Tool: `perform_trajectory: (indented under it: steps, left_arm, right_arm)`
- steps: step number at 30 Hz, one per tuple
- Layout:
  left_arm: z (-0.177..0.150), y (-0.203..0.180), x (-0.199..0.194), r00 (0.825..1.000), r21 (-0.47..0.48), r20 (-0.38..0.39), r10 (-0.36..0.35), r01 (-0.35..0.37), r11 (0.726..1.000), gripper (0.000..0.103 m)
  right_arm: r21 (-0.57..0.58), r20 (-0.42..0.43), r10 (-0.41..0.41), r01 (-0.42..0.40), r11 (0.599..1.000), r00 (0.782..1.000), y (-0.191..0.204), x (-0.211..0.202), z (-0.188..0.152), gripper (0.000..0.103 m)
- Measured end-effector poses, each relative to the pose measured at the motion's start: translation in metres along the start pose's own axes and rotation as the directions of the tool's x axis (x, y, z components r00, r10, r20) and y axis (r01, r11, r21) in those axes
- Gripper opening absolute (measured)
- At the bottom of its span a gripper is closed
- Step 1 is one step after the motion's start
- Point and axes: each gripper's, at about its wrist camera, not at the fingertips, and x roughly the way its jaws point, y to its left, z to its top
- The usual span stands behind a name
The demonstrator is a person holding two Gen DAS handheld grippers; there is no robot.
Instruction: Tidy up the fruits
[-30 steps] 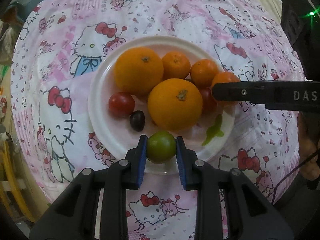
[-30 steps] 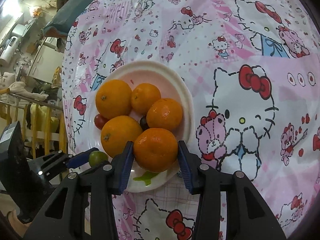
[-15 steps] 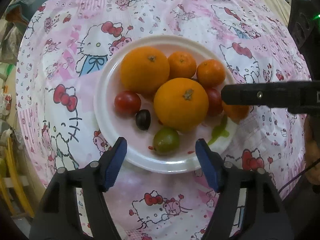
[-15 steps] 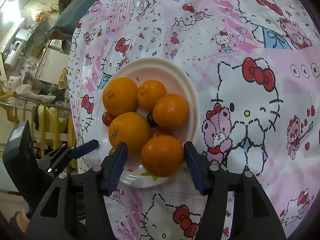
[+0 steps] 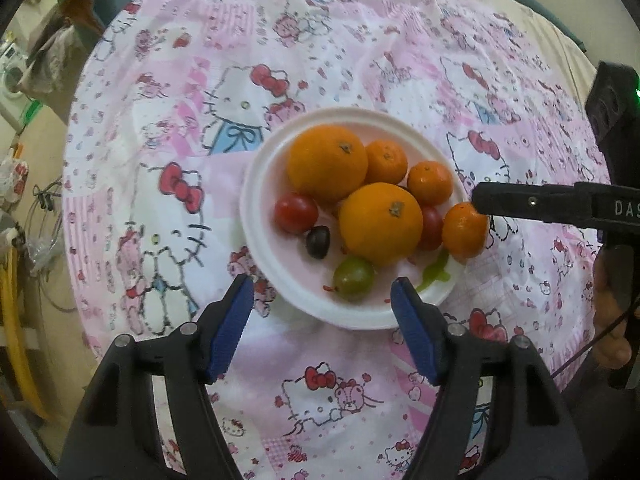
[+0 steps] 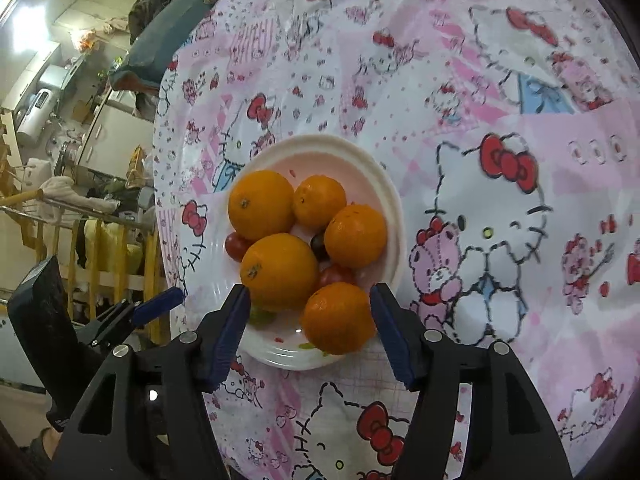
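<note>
- On the white plate [image 5: 256, 216], which is sitting on the pink cartoon-cat tablecloth [image 5: 360, 40], all the fruit is lying together.
- Toward the plate's far side, two big oranges [image 5: 327, 163] are resting against each other, and the nearer one [image 5: 381, 223] is taking up the plate's middle.
- Two small mandarins [image 5: 386, 161] are sitting side by side at the plate's far right part, the second [image 5: 430, 182] just beside the first.
- A third mandarin [image 6: 338, 318] is lying at the plate's rim nearest my right gripper [image 6: 310, 336]; it is sitting between the blue pads, and I am seeing a gap on the left side, while the right pad looks very close to the fruit.
- My right gripper's jaws are opening, not pressing on that mandarin.
- A red tomato [image 5: 296, 213] is lying on the plate's left part, a dark grape [image 5: 318, 241] just beside it, and another red tomato [image 5: 430, 227] is tucked between the middle orange and the rim mandarin.
- A green tomato [image 5: 353, 278] is resting near the plate's rim closest to my left gripper [image 5: 322, 326], next to a green smear [image 5: 434, 270] on the plate.
- My left gripper is hovering over the plate's near rim with its jaws standing wide apart and nothing between them.
- Seen from the left wrist, one finger of my right gripper is reaching in from the plate's right side, and my hand [image 5: 610, 312] is gripping its handle.
</note>
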Motion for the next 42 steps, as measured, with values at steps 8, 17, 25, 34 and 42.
perform_trajectory:
  steps: [8, 17, 25, 34, 42]
  left_arm:
    - [-0.018, 0.011, -0.049, 0.987, -0.081, 0.148, 0.056, -0.045, 0.996, 0.068]
    - [-0.063, 0.013, -0.088, 0.962, -0.145, 0.268, 0.06, -0.021, 0.989, 0.099]
    - [-0.097, 0.008, -0.111, 0.916, -0.149, 0.384, 0.114, -0.06, 0.987, 0.102]
    - [-0.1, 0.011, -0.108, 0.887, -0.202, 0.428, 0.172, -0.092, 0.975, 0.102]
    - [-0.101, 0.001, -0.101, 0.898, -0.173, 0.406, 0.166, -0.103, 0.98, 0.102]
  right_arm:
    - [-0.03, 0.155, -0.047, 0.052, 0.998, 0.987, 0.012, -0.049, -0.022, 0.082]
    - [-0.142, 0.32, -0.104, 0.157, 0.977, 0.942, 0.04, -0.089, -0.084, 0.093]
    - [-0.157, 0.423, -0.167, 0.254, 0.954, 0.89, 0.057, -0.099, -0.128, 0.1]
    - [-0.164, 0.513, -0.225, 0.351, 0.922, 0.828, 0.064, -0.086, -0.14, 0.103]
    - [-0.168, 0.518, -0.234, 0.366, 0.915, 0.823, 0.064, -0.079, -0.138, 0.103]
